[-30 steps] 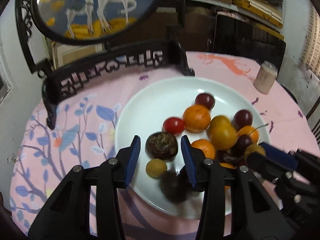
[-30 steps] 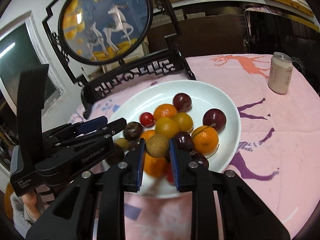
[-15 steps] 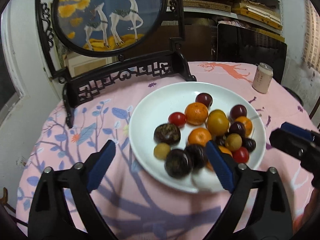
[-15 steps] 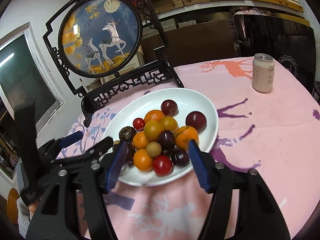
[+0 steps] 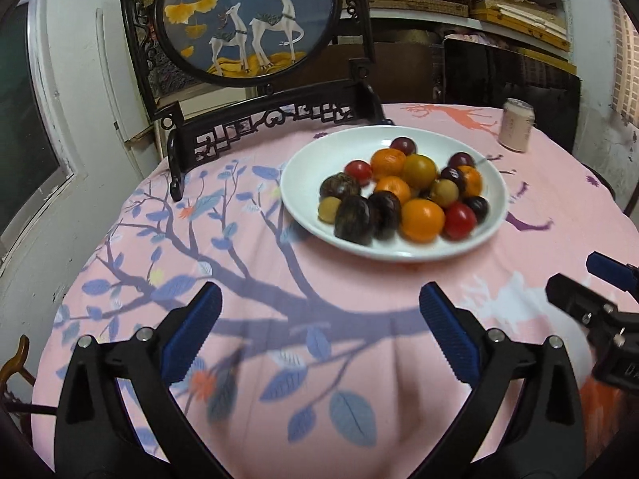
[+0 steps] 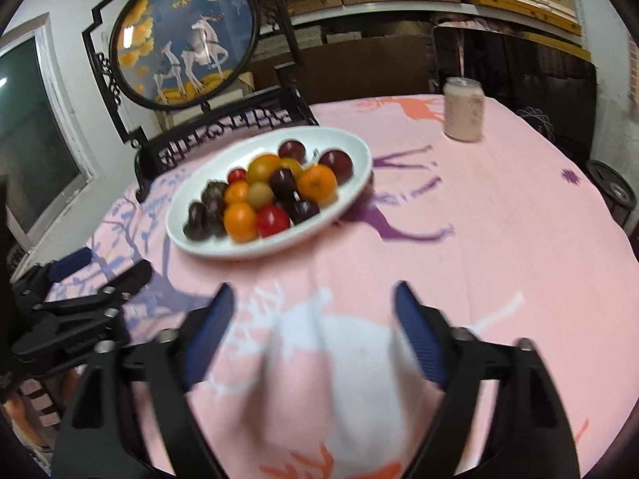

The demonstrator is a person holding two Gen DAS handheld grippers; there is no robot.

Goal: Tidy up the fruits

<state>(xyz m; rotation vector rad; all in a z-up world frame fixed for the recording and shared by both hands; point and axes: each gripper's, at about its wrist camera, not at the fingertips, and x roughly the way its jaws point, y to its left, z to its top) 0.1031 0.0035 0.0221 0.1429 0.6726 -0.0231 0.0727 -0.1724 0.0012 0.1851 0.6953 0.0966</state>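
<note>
A white plate [image 5: 303, 171] [image 6: 361, 155] on the pink tablecloth holds several fruits: oranges [image 5: 422, 219] [image 6: 239, 221], red tomatoes [image 5: 460, 220] [image 6: 272, 220], dark plums [image 5: 403, 145] [image 6: 335, 165] and dark wrinkled fruits [image 5: 353, 219]. My left gripper [image 5: 319, 299] hovers over bare cloth on the near side of the plate. Its jaws are opening and nothing is between them. My right gripper [image 6: 314, 293] is also back from the plate over the cloth, jaws opening with nothing between them. Each gripper shows at the edge of the other's view, the right [image 5: 591, 291] and the left [image 6: 100, 279].
A black carved stand with a round deer picture [image 5: 247, 20] [image 6: 183, 48] rises behind the plate. A pale drink can [image 5: 517, 129] [image 6: 463, 109] stands at the far right of the round table. Shelves and a dark cabinet fill the background.
Both grippers have drawn back from the plate towards the near edge and opened wide. The dark fruit and the tan fruit between their pads stayed on the plate.
</note>
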